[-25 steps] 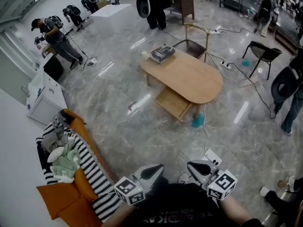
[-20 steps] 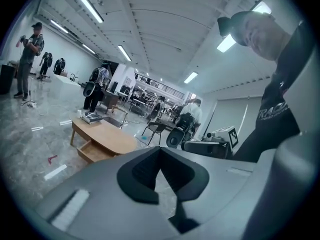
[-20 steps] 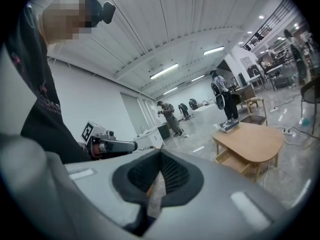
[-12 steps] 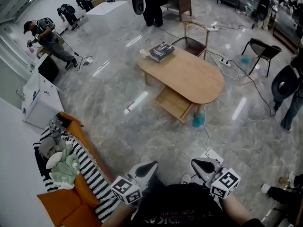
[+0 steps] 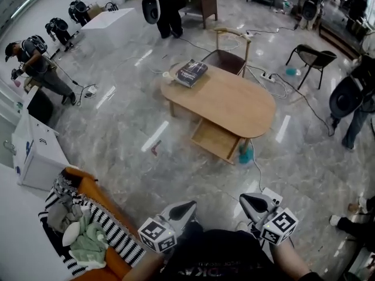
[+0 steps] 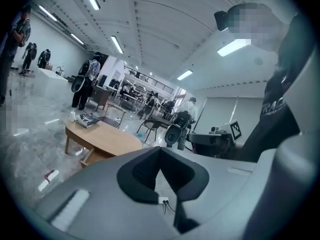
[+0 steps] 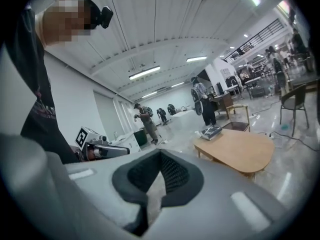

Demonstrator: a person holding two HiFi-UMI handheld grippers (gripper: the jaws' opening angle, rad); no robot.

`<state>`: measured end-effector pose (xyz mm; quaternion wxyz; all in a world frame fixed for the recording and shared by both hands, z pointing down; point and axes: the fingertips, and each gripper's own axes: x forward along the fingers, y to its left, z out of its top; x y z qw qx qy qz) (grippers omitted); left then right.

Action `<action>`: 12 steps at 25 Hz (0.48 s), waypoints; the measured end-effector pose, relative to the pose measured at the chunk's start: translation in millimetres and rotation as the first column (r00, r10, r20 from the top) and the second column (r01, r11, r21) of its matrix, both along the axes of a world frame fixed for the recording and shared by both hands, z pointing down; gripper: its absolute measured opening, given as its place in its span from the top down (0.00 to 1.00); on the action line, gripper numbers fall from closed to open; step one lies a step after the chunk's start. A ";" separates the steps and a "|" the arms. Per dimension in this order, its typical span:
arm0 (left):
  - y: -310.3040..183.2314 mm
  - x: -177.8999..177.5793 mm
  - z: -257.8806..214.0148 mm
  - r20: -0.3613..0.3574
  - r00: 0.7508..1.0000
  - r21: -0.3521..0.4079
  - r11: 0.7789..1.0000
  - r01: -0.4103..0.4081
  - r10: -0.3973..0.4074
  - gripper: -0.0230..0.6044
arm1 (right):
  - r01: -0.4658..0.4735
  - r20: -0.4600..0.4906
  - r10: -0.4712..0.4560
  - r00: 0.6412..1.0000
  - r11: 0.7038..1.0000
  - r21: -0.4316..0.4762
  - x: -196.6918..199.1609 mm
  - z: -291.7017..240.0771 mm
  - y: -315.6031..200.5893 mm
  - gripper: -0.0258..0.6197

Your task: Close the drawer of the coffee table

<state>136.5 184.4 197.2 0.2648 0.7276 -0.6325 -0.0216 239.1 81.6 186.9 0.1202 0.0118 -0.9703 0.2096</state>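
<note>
In the middle of the marble floor, well apart from both grippers: the coffee table, with its drawer pulled out below the near long edge, standing open and seemingly empty. Low in the head view, close to the body: left gripper and right gripper, both with jaws pressed fully together, nothing between them. Judged as the approach step, with no contact made yet. Next: cross to the table, come down low to the drawer front, set 1 or 2 closed grippers flat against it, push straight in under the tabletop. Worth minding: the teal object beside the table leg at the drawer's right corner.
</note>
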 end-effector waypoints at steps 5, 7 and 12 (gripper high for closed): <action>-4.3 -73.7 4.6 0.002 0.998 0.010 0.998 -0.058 0.058 0.97 | -0.086 -0.015 0.086 0.996 0.996 0.017 -57.4 -3.4 2.8 0.96; -4.0 -98.1 7.0 -0.003 0.997 0.015 0.997 -0.078 0.078 0.97 | -0.120 -0.026 0.120 0.992 0.993 0.022 -74.9 -1.7 5.3 0.96; 2.3 -151.8 8.8 -0.019 0.992 0.030 0.992 -0.122 0.123 0.97 | -0.213 -0.054 0.214 0.975 0.977 0.028 -111.1 1.0 14.3 0.96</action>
